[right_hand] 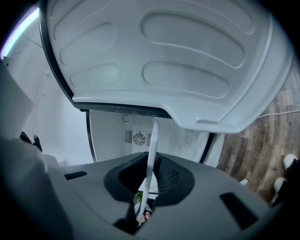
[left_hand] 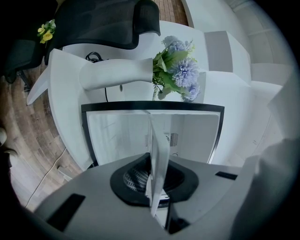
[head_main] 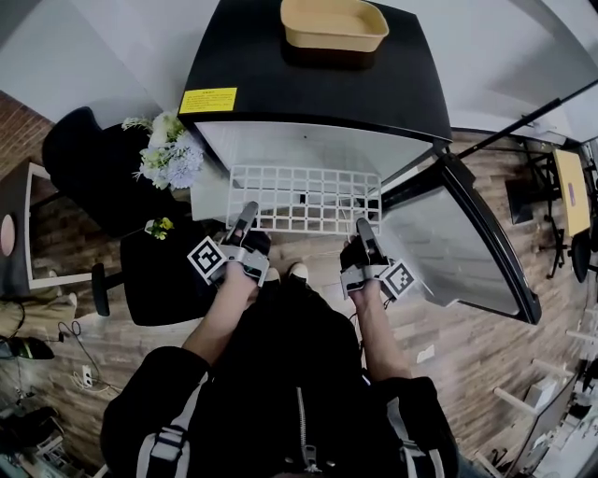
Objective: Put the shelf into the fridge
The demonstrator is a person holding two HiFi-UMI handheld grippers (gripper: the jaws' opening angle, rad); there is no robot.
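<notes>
A white wire-grid shelf (head_main: 304,197) is held level in front of the open black mini fridge (head_main: 308,89), its far edge at the fridge's opening. My left gripper (head_main: 245,222) is shut on the shelf's near edge at the left, my right gripper (head_main: 364,233) on the same edge at the right. In the left gripper view the shelf (left_hand: 158,159) shows edge-on, clamped between the jaws, with the white fridge interior (left_hand: 117,131) beyond. The right gripper view shows the shelf (right_hand: 151,157) edge-on too, under the open fridge door (right_hand: 159,61).
The fridge door (head_main: 458,243) stands open at the right. A tan tray (head_main: 334,24) sits on the fridge top. A white vase of flowers (head_main: 168,154) and a black chair (head_main: 89,159) stand to the left. The floor is wood plank.
</notes>
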